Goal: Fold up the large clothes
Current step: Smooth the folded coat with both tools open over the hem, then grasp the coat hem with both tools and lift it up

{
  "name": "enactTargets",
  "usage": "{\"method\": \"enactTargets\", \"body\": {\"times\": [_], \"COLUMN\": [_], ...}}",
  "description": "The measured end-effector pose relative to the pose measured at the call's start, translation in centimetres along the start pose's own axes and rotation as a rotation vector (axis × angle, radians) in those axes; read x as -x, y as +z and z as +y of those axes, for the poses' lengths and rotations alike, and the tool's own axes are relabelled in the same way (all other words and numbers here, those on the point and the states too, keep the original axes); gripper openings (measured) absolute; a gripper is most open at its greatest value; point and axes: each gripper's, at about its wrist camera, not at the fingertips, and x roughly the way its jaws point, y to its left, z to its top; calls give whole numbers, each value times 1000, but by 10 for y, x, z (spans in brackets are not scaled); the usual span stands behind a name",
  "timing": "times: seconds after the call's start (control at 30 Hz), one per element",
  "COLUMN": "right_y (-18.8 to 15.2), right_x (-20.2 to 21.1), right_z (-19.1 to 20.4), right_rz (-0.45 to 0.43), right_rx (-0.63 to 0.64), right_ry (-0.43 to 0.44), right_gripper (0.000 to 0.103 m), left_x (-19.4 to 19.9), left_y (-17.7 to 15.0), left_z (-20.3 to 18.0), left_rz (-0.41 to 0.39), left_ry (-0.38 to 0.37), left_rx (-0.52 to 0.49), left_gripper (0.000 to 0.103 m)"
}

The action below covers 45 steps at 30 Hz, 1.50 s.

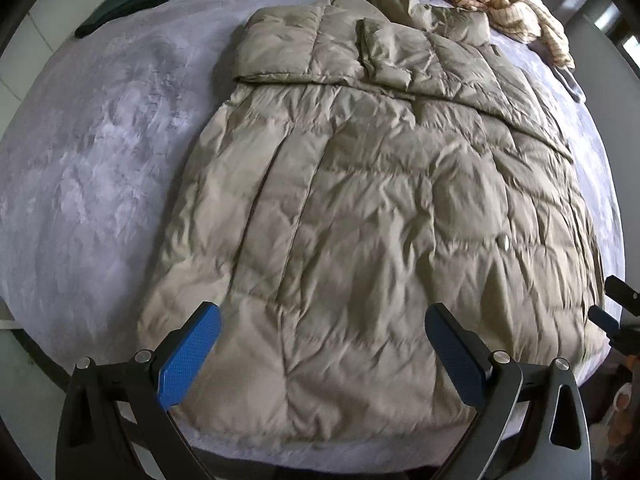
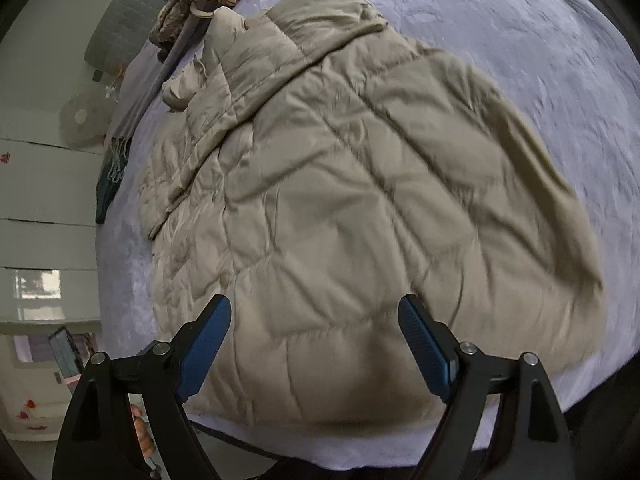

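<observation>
The left gripper (image 1: pixel 322 320) and right gripper (image 2: pixel 314 312) both hover spread wide, holding nothing, above the near hem of the khaki quilted coat (image 1: pixel 360 208) lying flat on the lavender bedspread (image 1: pixel 88 168), sleeves folded inward.

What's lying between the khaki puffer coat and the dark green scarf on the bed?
Nothing: only bare lavender bedspread separates the khaki puffer coat from the dark green scarf, seen in the left wrist view.
</observation>
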Motion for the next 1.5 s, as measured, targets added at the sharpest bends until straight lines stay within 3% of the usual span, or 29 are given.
{"method": "enactTargets", "body": {"times": [0.5,0.73,0.87,1.07,1.17,1.3,1.33,1.37,1.5], "right_y": [-56,-50,-49,-54,-57,-55,-54,-51,-42], "right_x": [16,23,28,20,16,6,4,3,3], "right_z": [-4,-19,-42,-89,-103,-111,-110,-110,-109], "right_rz": [-51,-36,-22,13,10,-14,-24,-38,-100], "right_rx": [-108,-129,-175,-335,-394,-443,-452,-468,-525], "right_ry": [15,6,16,46,65,104,118,148,263], "right_gripper": [89,89,89,89,89,90,98,103,103], "left_x": [17,7,-2,-18,-34,-43,-43,-42,-37], "left_y": [-30,-49,-66,-90,-94,-85,-80,-77,-59], "left_z": [23,46,62,76,74,69,68,68,69], "left_rz": [-3,49,78,150,205,177,159,148,84], "left_ry": [-45,-138,-232,-362,-379,-401,-414,-418,-419], "left_rx": [-33,110,229,359,379,417,432,437,438], "left_gripper": [102,102,102,102,102,102,102,102,102]}}
